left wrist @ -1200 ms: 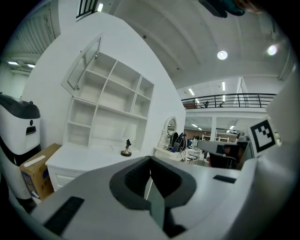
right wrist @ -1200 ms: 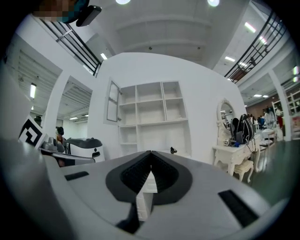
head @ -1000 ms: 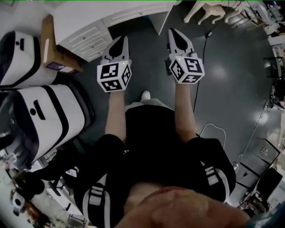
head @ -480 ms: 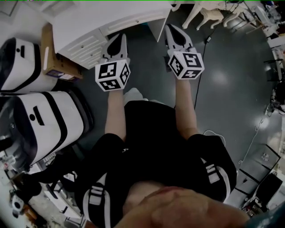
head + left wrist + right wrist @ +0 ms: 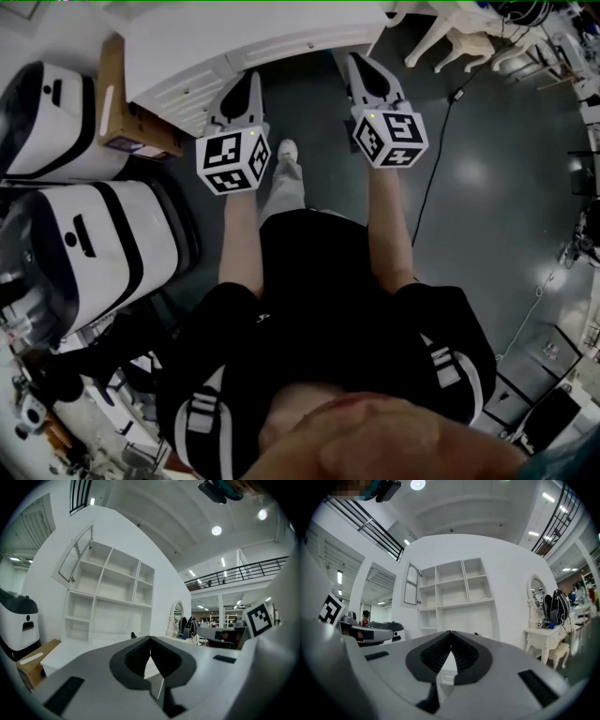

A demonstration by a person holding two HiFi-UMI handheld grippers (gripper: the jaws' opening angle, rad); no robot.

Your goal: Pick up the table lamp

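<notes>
No table lamp shows clearly in any view. A small dark thing (image 5: 133, 634) stands on the white desk (image 5: 234, 37) under the open shelf unit (image 5: 108, 597); it is too small to name. My left gripper (image 5: 251, 79) and right gripper (image 5: 355, 62) are held level side by side, pointing at the desk's front edge. In the left gripper view the left gripper (image 5: 150, 638) has its jaws shut tip to tip with nothing between them. The right gripper (image 5: 451, 633) is likewise shut and holds nothing.
A cardboard box (image 5: 127, 103) sits by the desk's left end. Two white machines with black stripes (image 5: 84, 244) stand at the left. A black cable (image 5: 436, 169) runs over the dark floor. A white dressing table with a mirror (image 5: 548, 634) stands to the right.
The desk has come nearer in the head view as the person walks forward. Both grippers have moved toward its front edge. A white shoe has swung forward between the arms.
</notes>
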